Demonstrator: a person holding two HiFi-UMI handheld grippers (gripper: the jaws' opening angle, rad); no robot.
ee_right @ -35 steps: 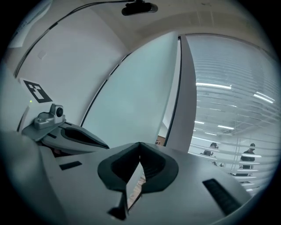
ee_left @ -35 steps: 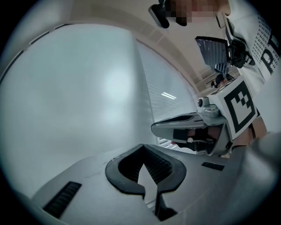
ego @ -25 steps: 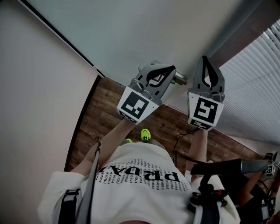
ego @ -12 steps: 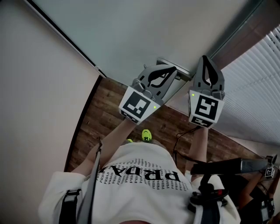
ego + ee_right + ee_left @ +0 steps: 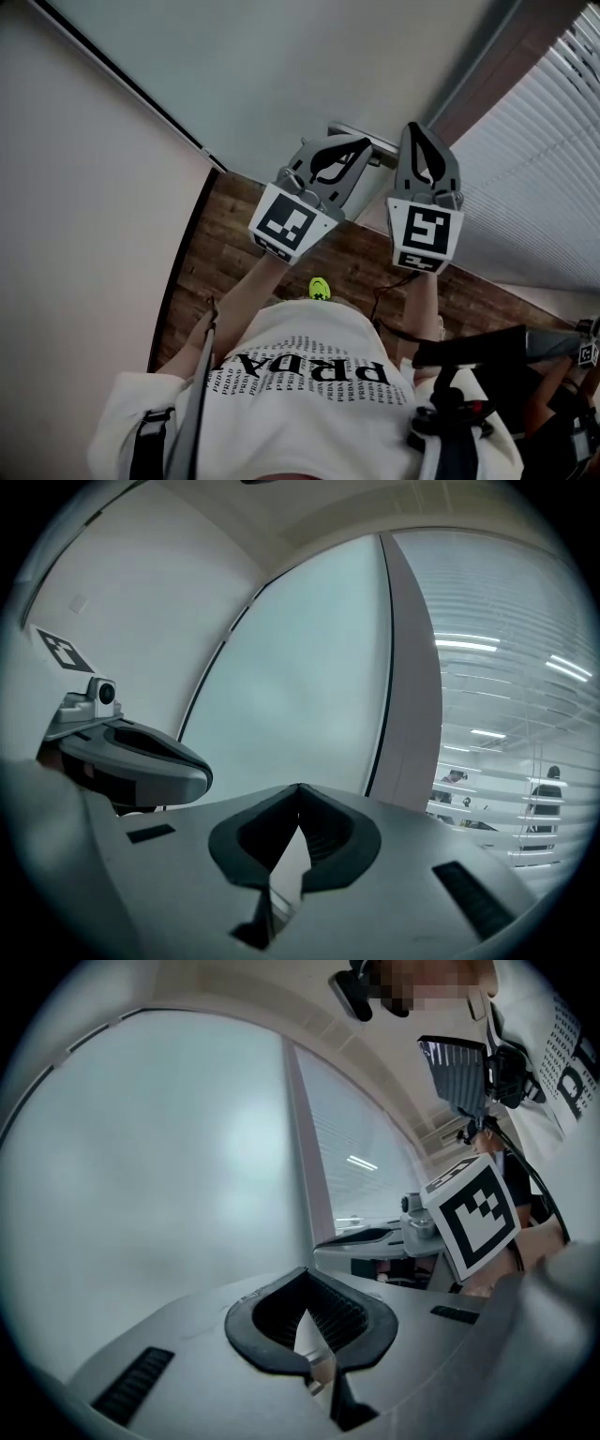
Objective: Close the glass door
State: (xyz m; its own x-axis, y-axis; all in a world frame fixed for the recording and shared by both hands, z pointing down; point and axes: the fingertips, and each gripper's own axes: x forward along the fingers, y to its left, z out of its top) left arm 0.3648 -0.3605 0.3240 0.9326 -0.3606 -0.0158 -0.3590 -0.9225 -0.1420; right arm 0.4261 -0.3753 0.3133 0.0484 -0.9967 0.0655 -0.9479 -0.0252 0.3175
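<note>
The frosted glass door (image 5: pixel 309 66) fills the top of the head view, with a metal handle (image 5: pixel 382 148) low on its right side. My left gripper (image 5: pixel 359 143) points level at the pane with its tips by the handle's left end; its jaws are shut and nothing shows between them. My right gripper (image 5: pixel 419 129) sits just right of the handle, also shut and empty. In the left gripper view the shut tips (image 5: pixel 306 1274) face the glass (image 5: pixel 141 1166). The right gripper view shows its shut tips (image 5: pixel 299 789) before the pane (image 5: pixel 291 686) and the door's dark edge post (image 5: pixel 408 667).
A white wall (image 5: pixel 84 234) runs along the left and slatted blinds (image 5: pixel 544 187) along the right behind a glass partition. Brown wood flooring (image 5: pixel 234 244) lies below, with a cable (image 5: pixel 380 291) on it. Black equipment (image 5: pixel 487 356) hangs at my right side.
My right gripper has shifted slightly left and up in the head view, closer to the handle. The left gripper has stayed put. Both remain shut.
</note>
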